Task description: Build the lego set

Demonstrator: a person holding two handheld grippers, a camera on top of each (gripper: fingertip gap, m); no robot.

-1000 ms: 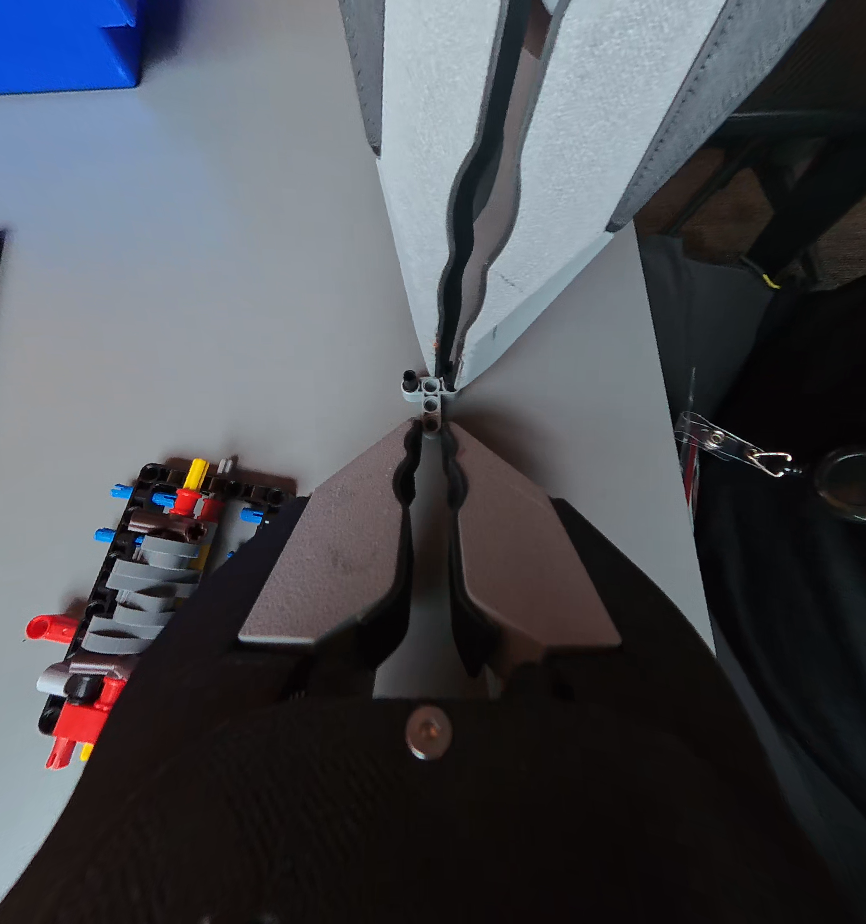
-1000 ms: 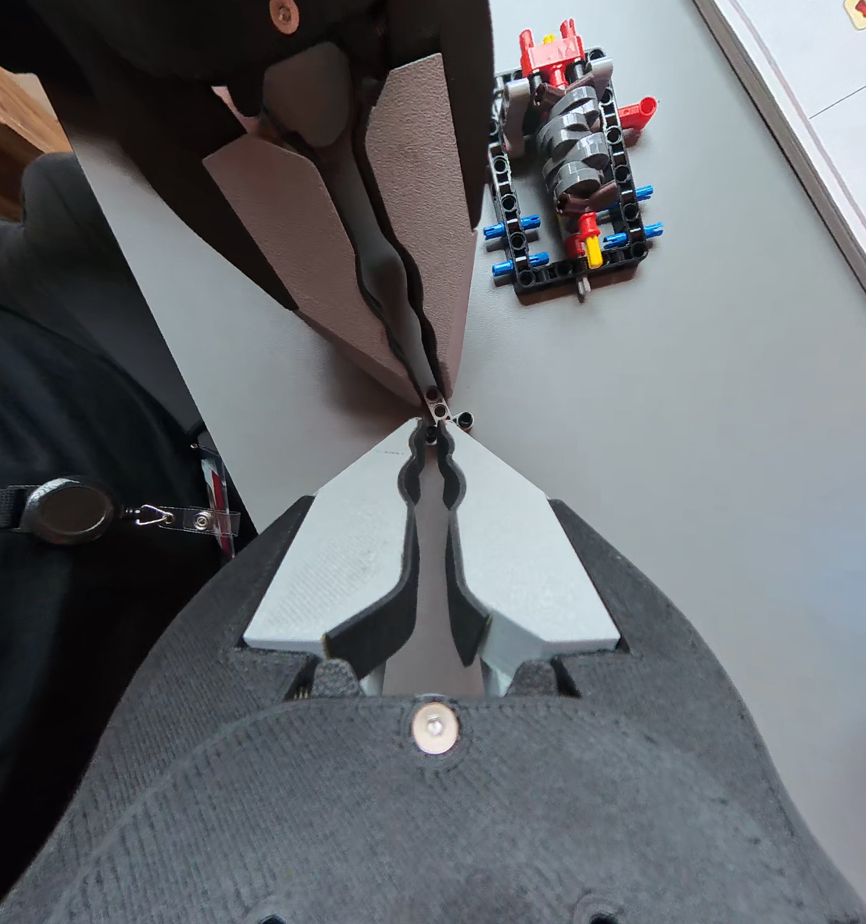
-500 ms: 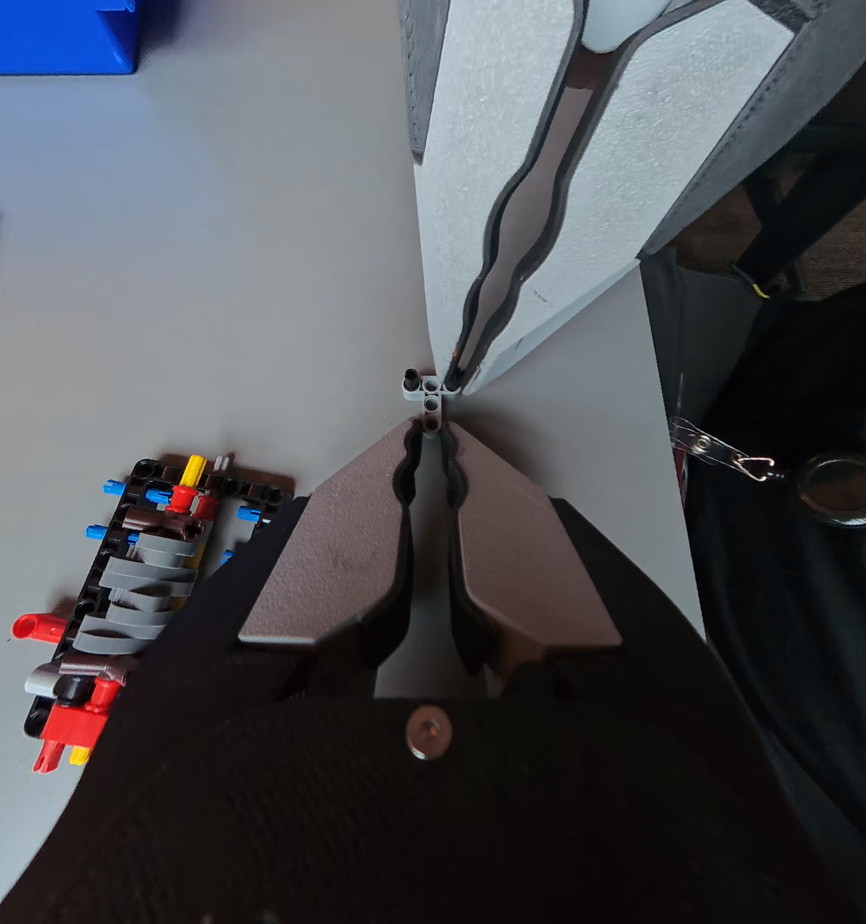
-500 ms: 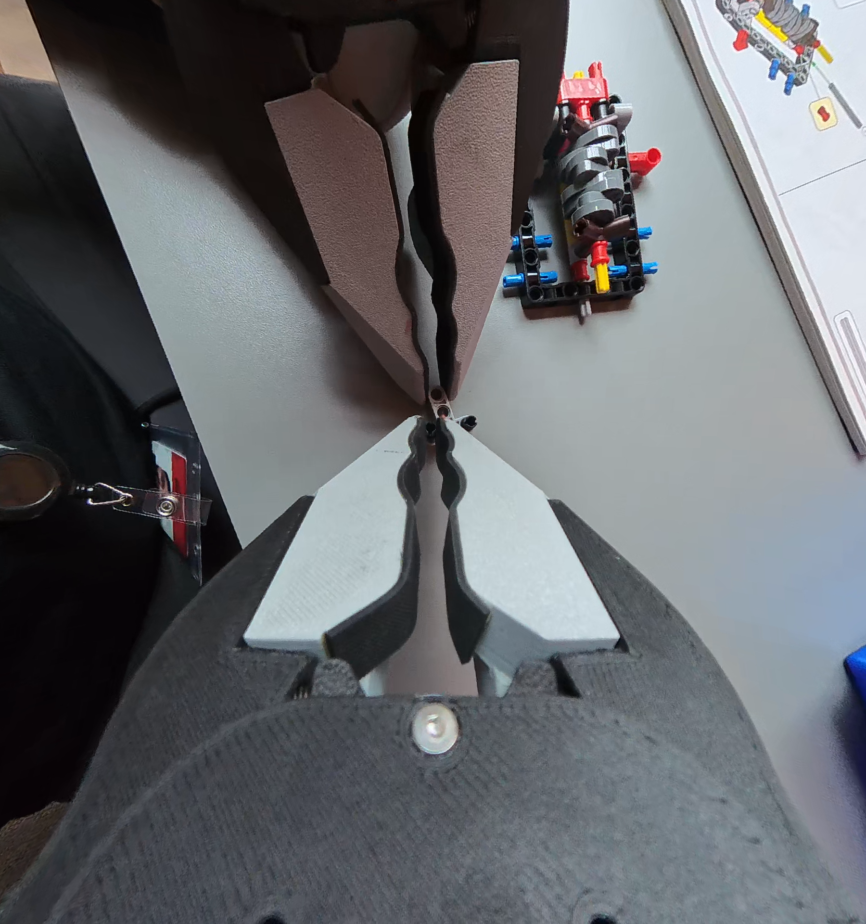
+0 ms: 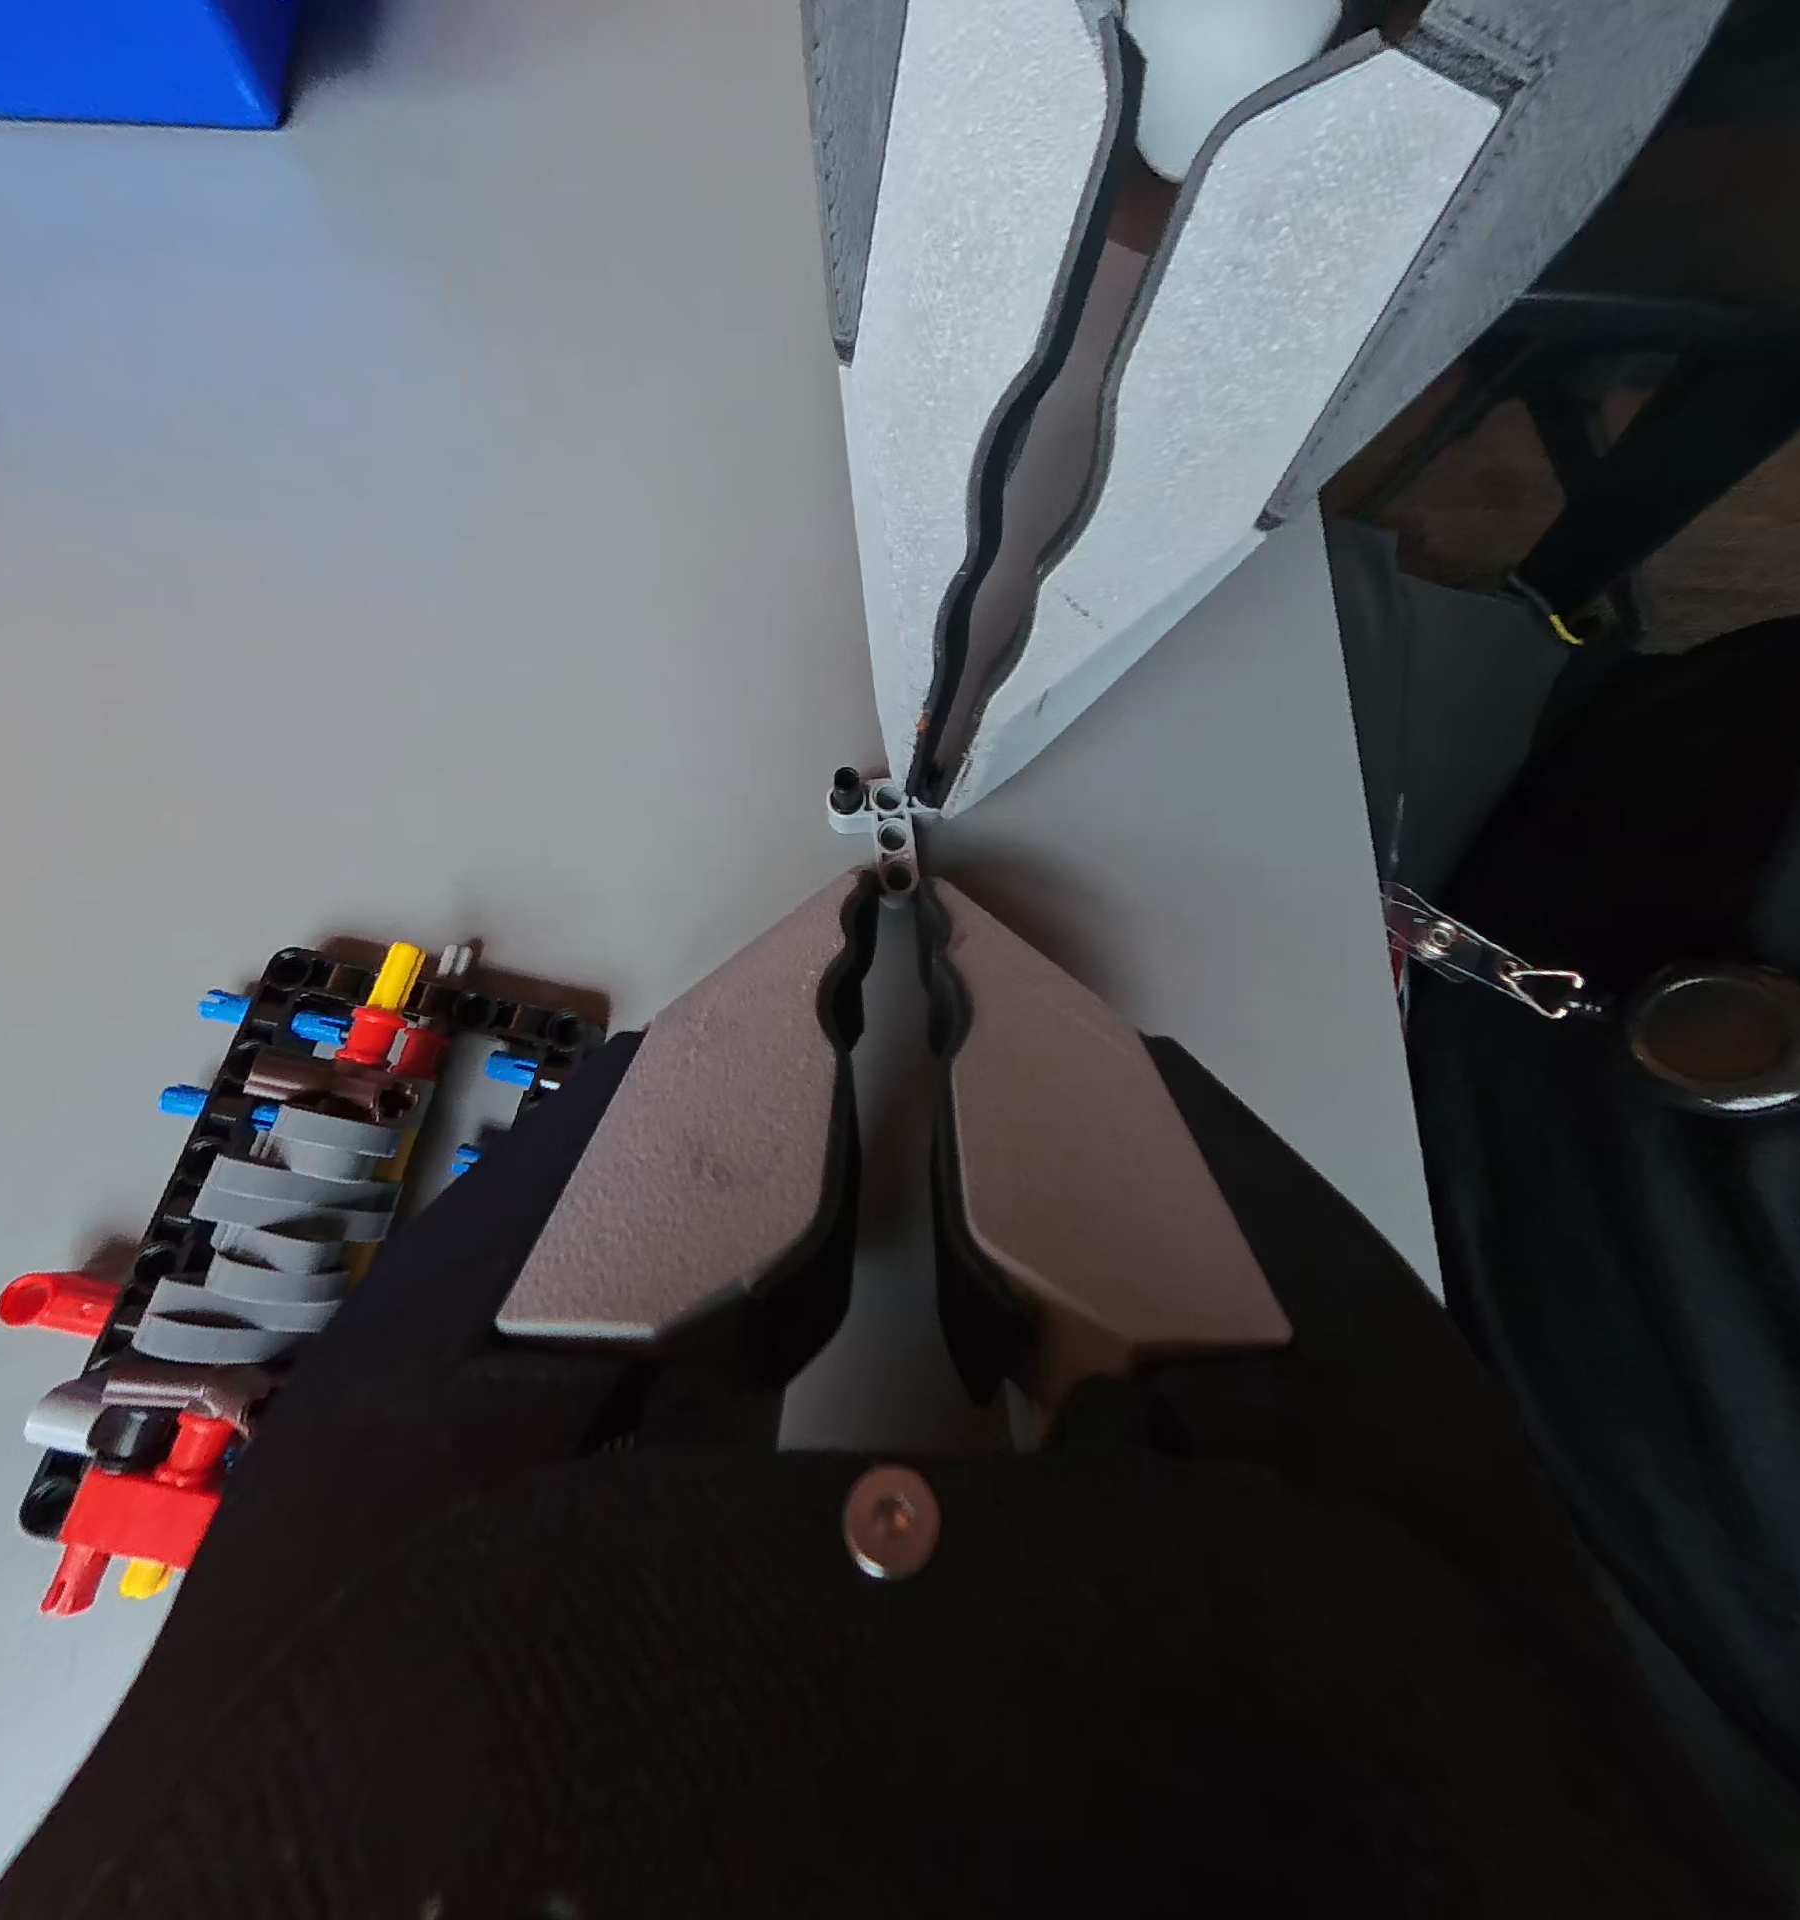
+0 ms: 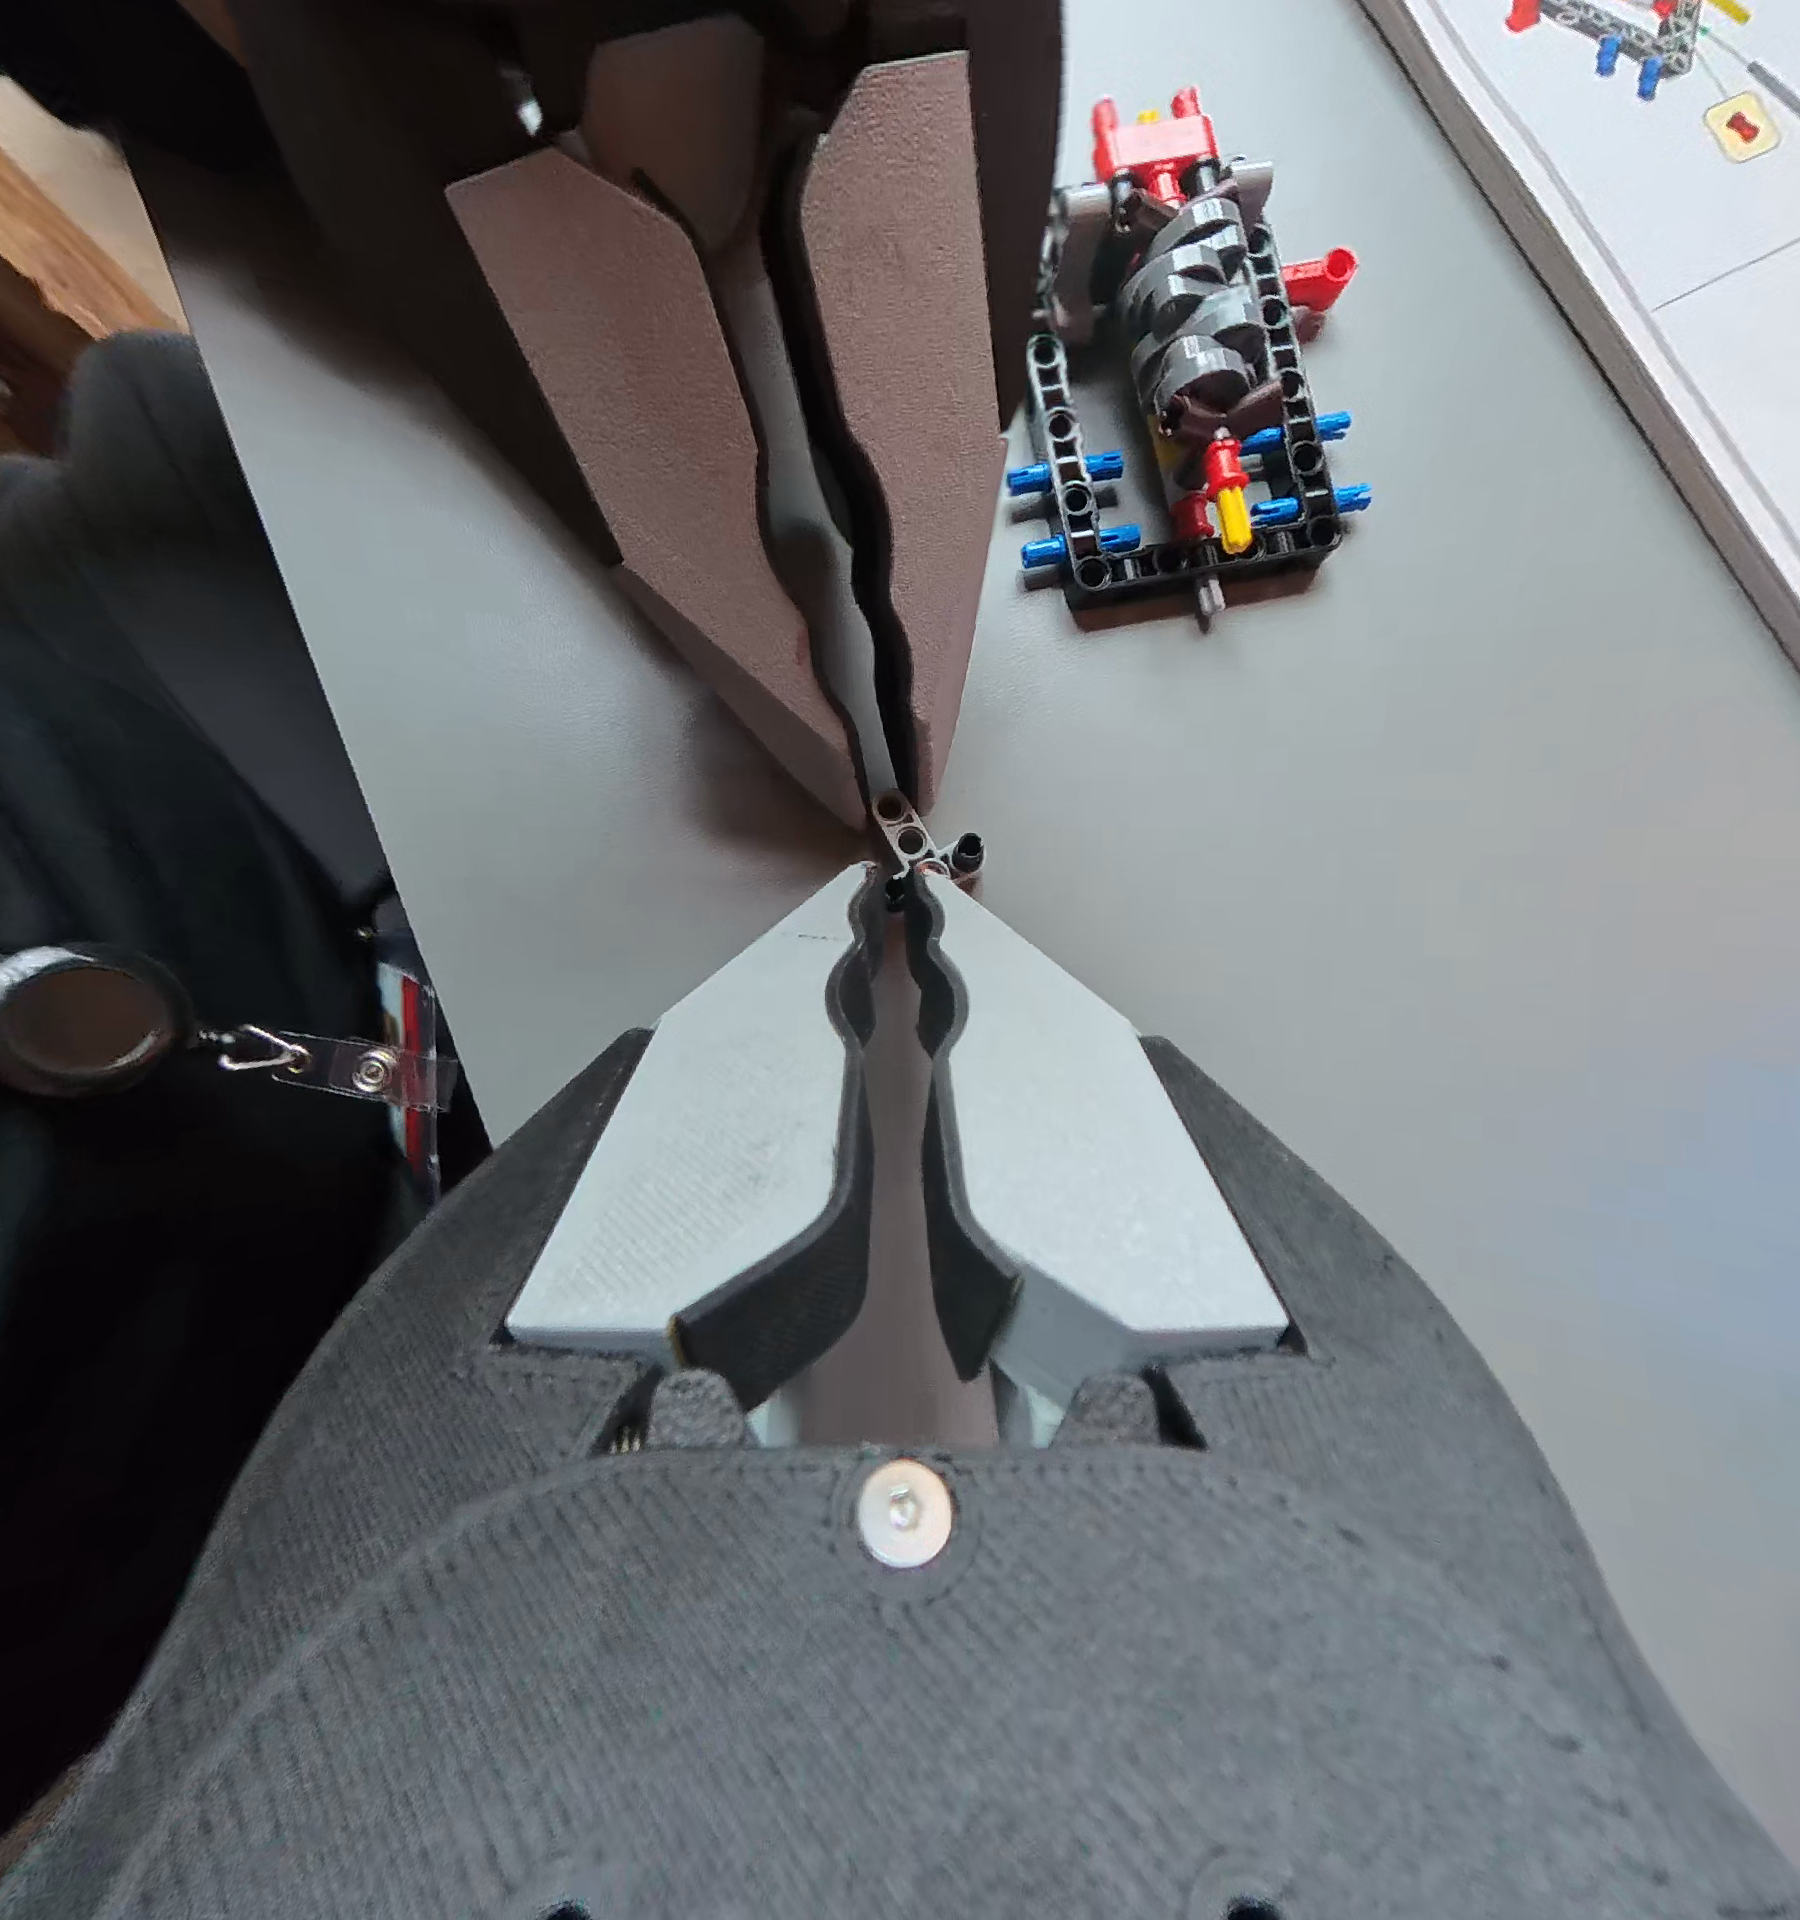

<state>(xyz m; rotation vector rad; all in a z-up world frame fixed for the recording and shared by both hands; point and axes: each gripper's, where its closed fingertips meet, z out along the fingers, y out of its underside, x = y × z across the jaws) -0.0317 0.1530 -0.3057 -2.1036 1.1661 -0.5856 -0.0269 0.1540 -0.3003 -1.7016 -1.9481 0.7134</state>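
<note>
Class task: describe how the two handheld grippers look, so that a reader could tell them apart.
The left gripper has brown wedge-shaped fingers on a black ribbed body. The right gripper has light grey wedge fingers on a dark grey ribbed body. Both have wavy black pads on the inner edges and a silver screw behind the fingers.

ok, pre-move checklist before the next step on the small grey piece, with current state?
1. Left gripper grips the stem of the grey T-shaped beam: ok.
2. Right gripper shut at the beam's crossbar end, on a black pin there: ok; how far the pin is seated: cannot tell.
3. Second black pin sits in the crossbar's other end: ok.
4. Beam held off the grey table, grippers tip to tip: ok.
5. Black-framed engine assembly lies apart on the table, out of the way: ok.
6. Instruction booklet in view at the table edge: ok.
</note>
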